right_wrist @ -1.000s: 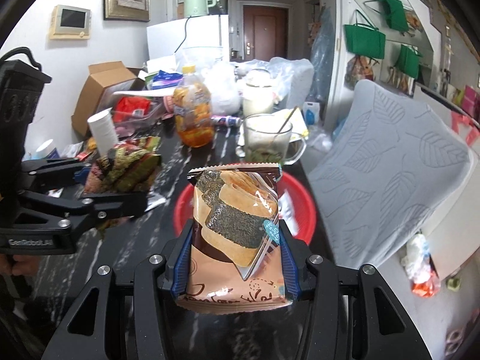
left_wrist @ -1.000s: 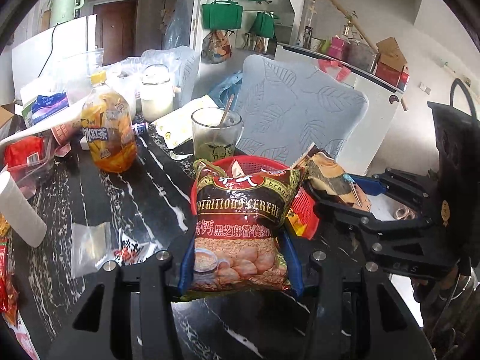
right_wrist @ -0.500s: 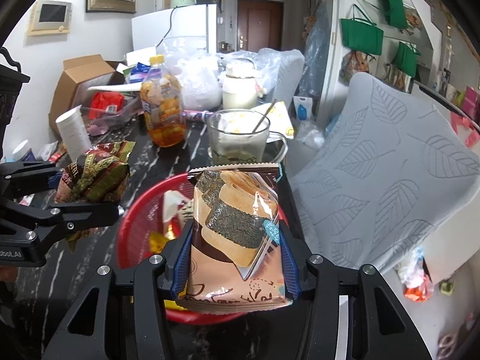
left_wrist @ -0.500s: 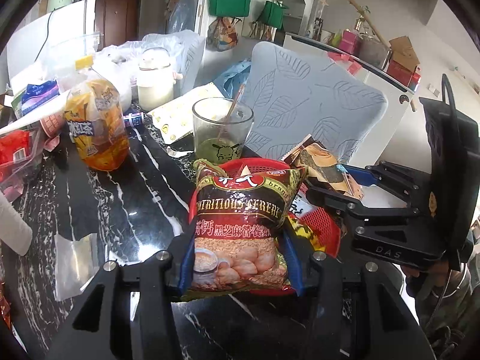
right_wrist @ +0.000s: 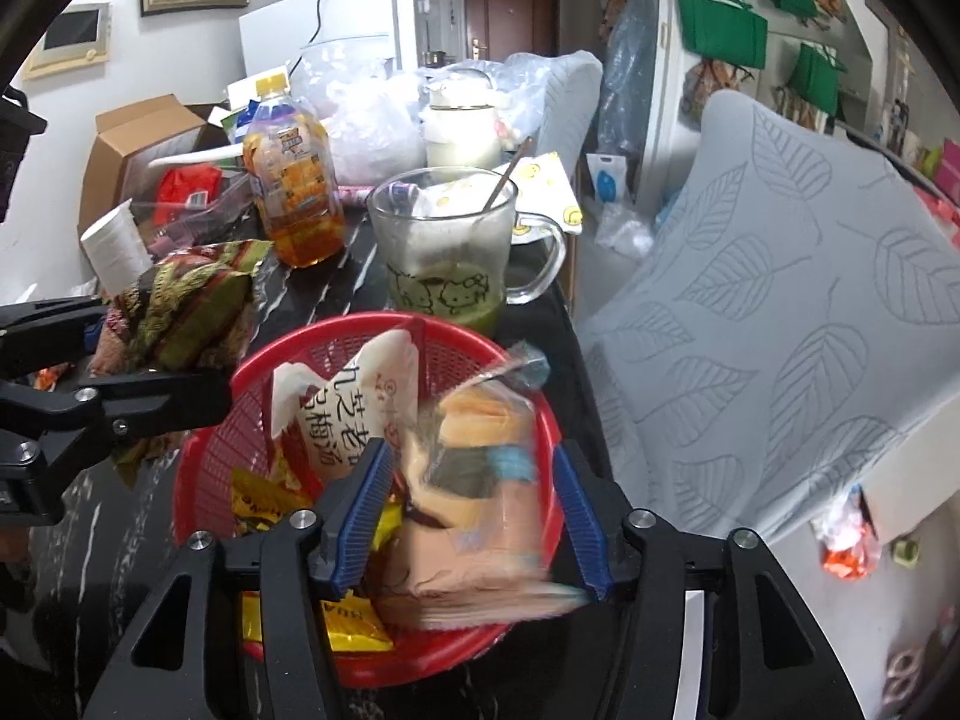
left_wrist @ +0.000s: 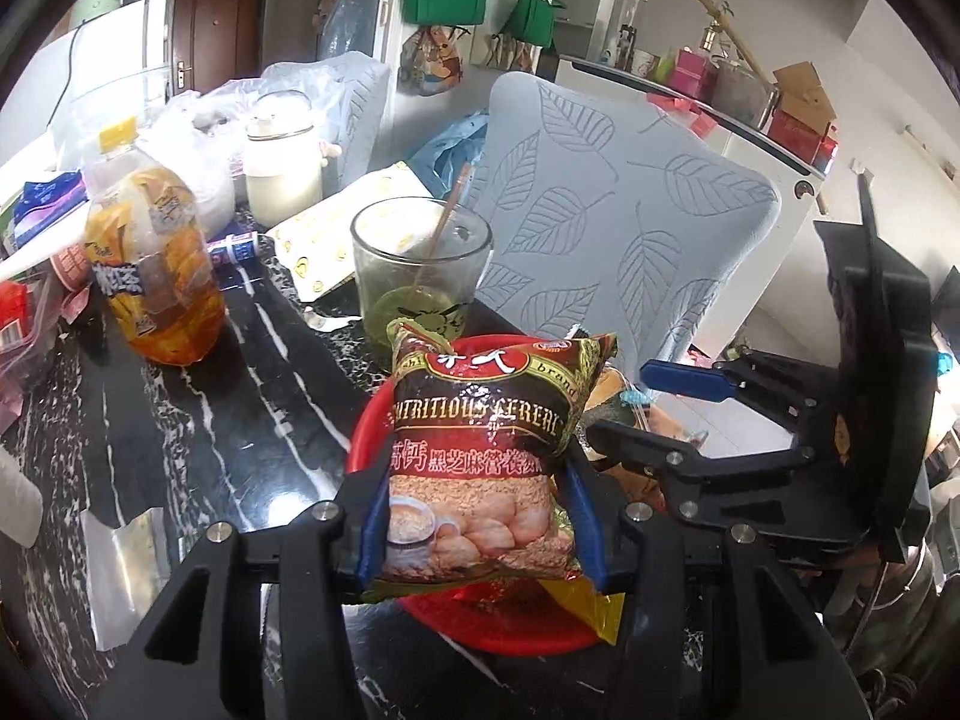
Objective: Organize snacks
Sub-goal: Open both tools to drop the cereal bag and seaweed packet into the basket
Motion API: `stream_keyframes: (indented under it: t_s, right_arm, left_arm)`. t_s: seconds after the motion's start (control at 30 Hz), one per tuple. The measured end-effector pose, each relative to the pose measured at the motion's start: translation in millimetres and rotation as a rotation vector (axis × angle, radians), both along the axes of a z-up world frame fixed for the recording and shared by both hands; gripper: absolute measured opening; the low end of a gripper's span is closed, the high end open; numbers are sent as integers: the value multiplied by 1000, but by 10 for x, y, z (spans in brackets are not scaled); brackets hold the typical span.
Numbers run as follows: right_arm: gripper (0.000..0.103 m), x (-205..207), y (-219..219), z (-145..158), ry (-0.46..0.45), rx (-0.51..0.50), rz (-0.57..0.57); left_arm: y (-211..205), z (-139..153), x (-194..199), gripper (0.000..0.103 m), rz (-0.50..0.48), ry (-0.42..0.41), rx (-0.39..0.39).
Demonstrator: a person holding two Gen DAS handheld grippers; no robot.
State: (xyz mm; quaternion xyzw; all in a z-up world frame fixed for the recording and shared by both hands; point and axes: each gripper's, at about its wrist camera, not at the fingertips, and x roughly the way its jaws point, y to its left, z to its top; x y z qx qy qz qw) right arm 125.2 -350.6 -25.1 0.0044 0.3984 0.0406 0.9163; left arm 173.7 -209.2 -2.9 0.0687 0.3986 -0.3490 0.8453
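Right wrist view: my right jaws point(right_wrist: 465, 510) have just been opening, and the seaweed snack packet point(right_wrist: 480, 498) sits blurred between the blue pads, over the red basket point(right_wrist: 198, 474); it seems to be slipping free, though the blur keeps me from being sure the pads have left it. Under it in the basket lie a white plum packet point(right_wrist: 360, 402) and yellow wrappers point(right_wrist: 348, 624). My left jaws point(left_wrist: 471, 516) are clamped on the cereal bag point(left_wrist: 480, 462), pads pressing both its sides near the bottom, the bag upright and sticking out above them, held over the basket's near rim. Behind the basket on the black marbled desk point(left_wrist: 198, 396) stand a glass mug point(right_wrist: 447, 246) and a tea bottle point(right_wrist: 294, 180).
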Motion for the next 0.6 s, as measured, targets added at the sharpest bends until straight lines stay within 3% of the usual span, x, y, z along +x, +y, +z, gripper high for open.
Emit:
stream_keyframes:
  t_s: [0.2,0.37,0.5,0.6]
  right_arm:
    - [61,-123,-108,37,-27,27,-23]
    - [36,-141,-107,-15,-6,28,-15]
    - [27,-151,-86,-54,-15,40,-4]
    - [26,-141,-68,-70,-17,41,0]
  left_arm:
    - [-119,-36,20,48,-26,10,5]
    - [-241,-73,19,48,-67,12,10]
    - [-335,-148,49,48,-75,20,44]
    - [-356,-229,95,48,-73,45,59]
